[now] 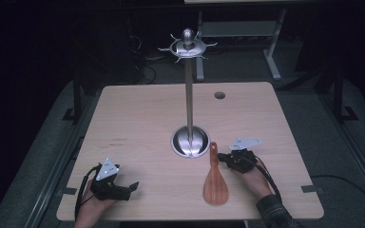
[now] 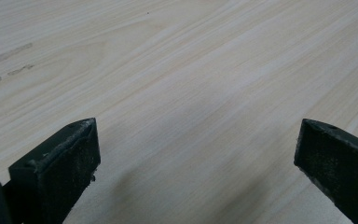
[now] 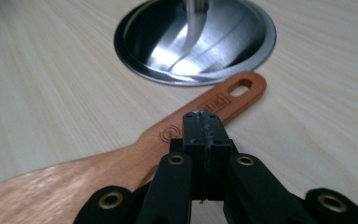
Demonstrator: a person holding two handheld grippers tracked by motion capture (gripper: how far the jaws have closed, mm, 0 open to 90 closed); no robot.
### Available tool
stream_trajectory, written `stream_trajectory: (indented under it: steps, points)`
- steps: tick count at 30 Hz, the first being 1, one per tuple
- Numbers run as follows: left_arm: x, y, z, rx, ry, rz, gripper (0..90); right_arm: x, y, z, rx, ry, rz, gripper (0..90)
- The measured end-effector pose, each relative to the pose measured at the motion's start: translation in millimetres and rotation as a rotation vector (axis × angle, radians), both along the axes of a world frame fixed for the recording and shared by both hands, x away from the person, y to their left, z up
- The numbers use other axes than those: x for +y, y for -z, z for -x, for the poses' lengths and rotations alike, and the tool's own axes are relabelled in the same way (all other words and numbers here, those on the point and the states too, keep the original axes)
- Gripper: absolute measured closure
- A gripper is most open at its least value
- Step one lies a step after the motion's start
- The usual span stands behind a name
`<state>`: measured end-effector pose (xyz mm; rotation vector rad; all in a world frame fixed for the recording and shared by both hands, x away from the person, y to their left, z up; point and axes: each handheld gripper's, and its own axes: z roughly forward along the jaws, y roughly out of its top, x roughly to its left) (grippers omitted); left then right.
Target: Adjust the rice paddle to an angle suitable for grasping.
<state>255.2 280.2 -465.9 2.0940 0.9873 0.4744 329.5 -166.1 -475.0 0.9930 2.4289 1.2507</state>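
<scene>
The right gripper [image 3: 204,122] has its two black jaws pressed flat together with nothing between them, their tips poised over the handle of the wooden spatula [image 3: 121,161], about where a round mark is stamped into the wood; whether the tips touch the handle cannot be told. In the high view this right gripper [image 1: 222,157] sits just beside the upper part of the spatula [image 1: 215,183], which lies flat on the table [image 1: 138,114] with its broad blade toward the person and its narrow handle end, pierced by a slot, pointing at the stand. The metal stand [image 1: 189,109] serves as the landmark: its round shiny base [image 3: 196,42] lies just beyond the spatula's slotted end, close but apart from it, and its thin upright pole rises to a disc ringed with hooks. The person's right hand, in a checked sleeve, holds that gripper on the near right side of the stand. The left gripper [image 1: 134,186] rests well to the near left of the stand, far from the spatula, and in its own view the left gripper [image 2: 198,144] has its jaws spread wide over bare wood.
</scene>
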Motion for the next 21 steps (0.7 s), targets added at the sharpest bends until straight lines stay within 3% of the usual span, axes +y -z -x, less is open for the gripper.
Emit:
stream_trajectory:
  steps: [6,7,13,16,21]
  points:
    - [0.4,-0.6,0.7,0.001,0.000,-0.005,0.0,6.0,-15.3,16.4,0.010,-0.048,-0.002,89.5]
    - [0.3,-0.7,0.7,-0.001,0.002,-0.005,0.0,11.5,-18.2,25.1,0.031,-0.071,0.010,89.5]
    - [0.5,-1.0,1.1,-0.001,0.003,-0.010,0.0,30.4,-21.9,44.4,0.048,-0.147,0.020,89.4]
    - [0.8,-0.8,1.3,-0.002,0.000,-0.007,0.0,48.7,-20.3,56.8,0.054,-0.201,0.048,89.4]
    - [0.8,-1.2,1.4,-0.006,0.002,-0.007,0.0,61.8,-16.1,66.3,0.073,-0.240,0.081,89.4]
